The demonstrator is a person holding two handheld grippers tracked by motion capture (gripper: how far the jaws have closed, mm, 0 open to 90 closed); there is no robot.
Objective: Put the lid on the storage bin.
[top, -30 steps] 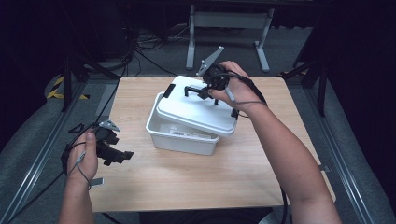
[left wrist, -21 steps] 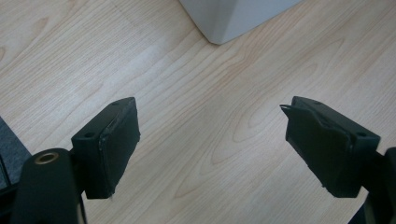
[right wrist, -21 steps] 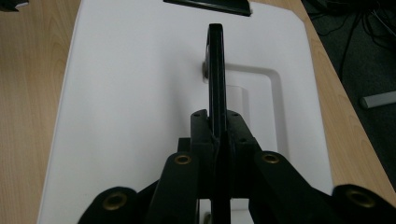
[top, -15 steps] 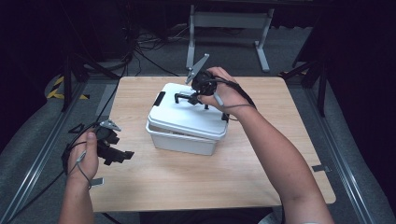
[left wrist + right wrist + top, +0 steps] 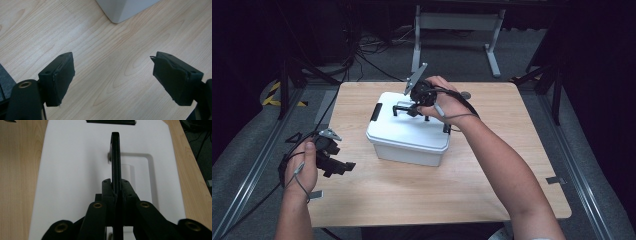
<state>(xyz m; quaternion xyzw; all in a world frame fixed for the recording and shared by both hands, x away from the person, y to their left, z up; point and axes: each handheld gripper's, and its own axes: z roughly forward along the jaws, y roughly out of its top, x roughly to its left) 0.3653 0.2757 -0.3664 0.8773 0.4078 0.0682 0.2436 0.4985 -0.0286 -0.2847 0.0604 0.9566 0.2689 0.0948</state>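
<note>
A white plastic box (image 5: 404,152) with a white lid (image 5: 75,170) stands in the middle of the wooden table (image 5: 512,165). The lid's black handle (image 5: 115,157) stands upright, seen edge-on, and my right gripper (image 5: 116,187) is shut on it from above, over the lid's far part (image 5: 414,106). Black latches (image 5: 376,112) sit at the lid's ends. My left gripper (image 5: 339,167) rests low at the table's left edge, open, with bare wood between its fingers (image 5: 60,75). A corner of the box (image 5: 122,10) shows beyond it.
A grey metal stand (image 5: 452,22) rises behind the table. Cables (image 5: 357,55) lie on the floor at the far left, near yellow-black tape (image 5: 277,95). A small round object (image 5: 466,94) sits on the table's far edge.
My right hand has moved left and slightly down over the lid, still shut on the handle. The left hand and the box have stayed where they were.
</note>
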